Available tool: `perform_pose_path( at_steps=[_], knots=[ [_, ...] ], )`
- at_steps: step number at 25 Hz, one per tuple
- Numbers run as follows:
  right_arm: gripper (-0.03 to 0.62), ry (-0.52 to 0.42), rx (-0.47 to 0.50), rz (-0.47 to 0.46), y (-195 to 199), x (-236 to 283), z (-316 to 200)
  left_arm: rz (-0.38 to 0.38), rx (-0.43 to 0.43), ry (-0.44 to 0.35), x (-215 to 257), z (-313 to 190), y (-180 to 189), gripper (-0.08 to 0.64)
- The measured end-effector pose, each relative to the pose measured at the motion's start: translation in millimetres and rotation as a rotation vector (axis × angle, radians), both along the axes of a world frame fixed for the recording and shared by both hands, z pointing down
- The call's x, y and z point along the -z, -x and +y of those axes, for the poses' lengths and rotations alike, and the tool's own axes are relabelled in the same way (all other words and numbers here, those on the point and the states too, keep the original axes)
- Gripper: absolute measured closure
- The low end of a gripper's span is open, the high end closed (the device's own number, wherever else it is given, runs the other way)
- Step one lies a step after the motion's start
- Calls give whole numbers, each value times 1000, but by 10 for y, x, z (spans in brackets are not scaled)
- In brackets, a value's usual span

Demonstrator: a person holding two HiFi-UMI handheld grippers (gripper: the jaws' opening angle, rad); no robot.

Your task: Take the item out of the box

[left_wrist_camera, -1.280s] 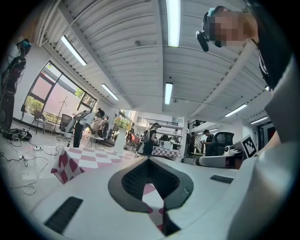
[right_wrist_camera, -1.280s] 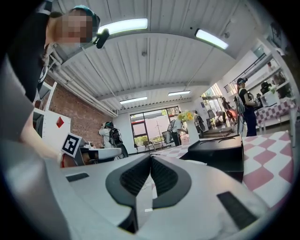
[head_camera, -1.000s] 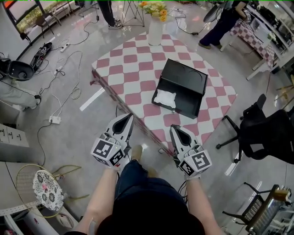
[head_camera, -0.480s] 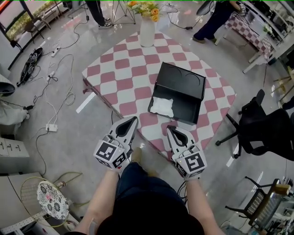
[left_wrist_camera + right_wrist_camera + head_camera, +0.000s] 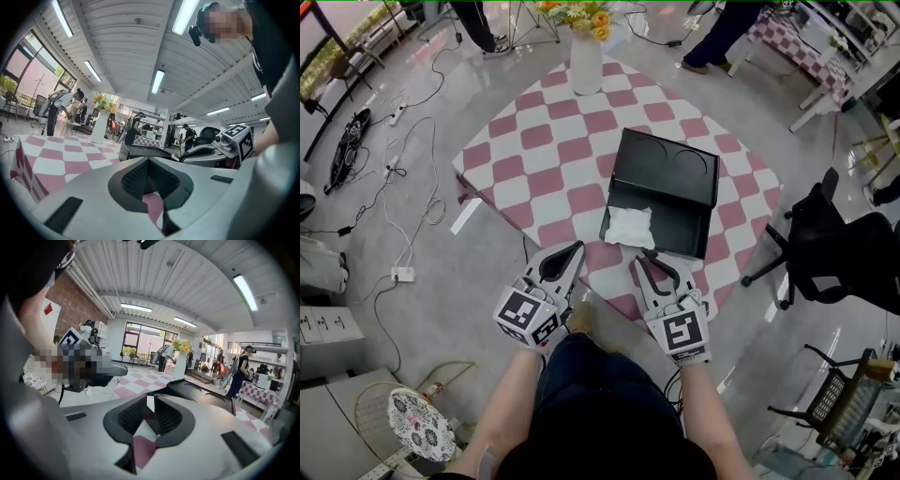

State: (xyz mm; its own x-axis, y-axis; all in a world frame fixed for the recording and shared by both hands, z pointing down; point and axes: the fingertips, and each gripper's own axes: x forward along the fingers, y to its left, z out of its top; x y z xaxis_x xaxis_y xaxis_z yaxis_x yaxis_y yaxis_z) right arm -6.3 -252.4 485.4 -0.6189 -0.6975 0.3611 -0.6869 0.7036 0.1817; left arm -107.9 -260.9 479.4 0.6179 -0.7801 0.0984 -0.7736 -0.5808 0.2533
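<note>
Black box (image 5: 670, 169) sits on checkered table (image 5: 553, 141) (grey floor (image 5: 459, 281) around).

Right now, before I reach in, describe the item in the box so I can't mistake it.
On the pink-and-white checked table, find the open black box near the corner closest to the person, its lid raised behind it. The crumpled white item lies at the left end of the box's base. It is the only pale thing inside, against bare black.
</note>
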Motion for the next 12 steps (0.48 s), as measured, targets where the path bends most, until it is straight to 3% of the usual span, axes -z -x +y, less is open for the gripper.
perform_pose_path(
  at_steps=[2, 6, 7, 12],
  knots=[
    [497, 2, 1, 57, 18, -78, -59, 0, -16, 4, -30, -67, 8, 559],
    [485, -6, 18, 183, 81, -224, -173, 0, -50, 16, -87, -206, 5, 560],
    [454, -7, 22, 213, 91, -265, -192, 1, -62, 18, -99, -232, -5, 559],
    [453, -47, 46, 376, 154, -399, -278, 5, -113, 22, -149, -364, -30, 558]
  ],
)
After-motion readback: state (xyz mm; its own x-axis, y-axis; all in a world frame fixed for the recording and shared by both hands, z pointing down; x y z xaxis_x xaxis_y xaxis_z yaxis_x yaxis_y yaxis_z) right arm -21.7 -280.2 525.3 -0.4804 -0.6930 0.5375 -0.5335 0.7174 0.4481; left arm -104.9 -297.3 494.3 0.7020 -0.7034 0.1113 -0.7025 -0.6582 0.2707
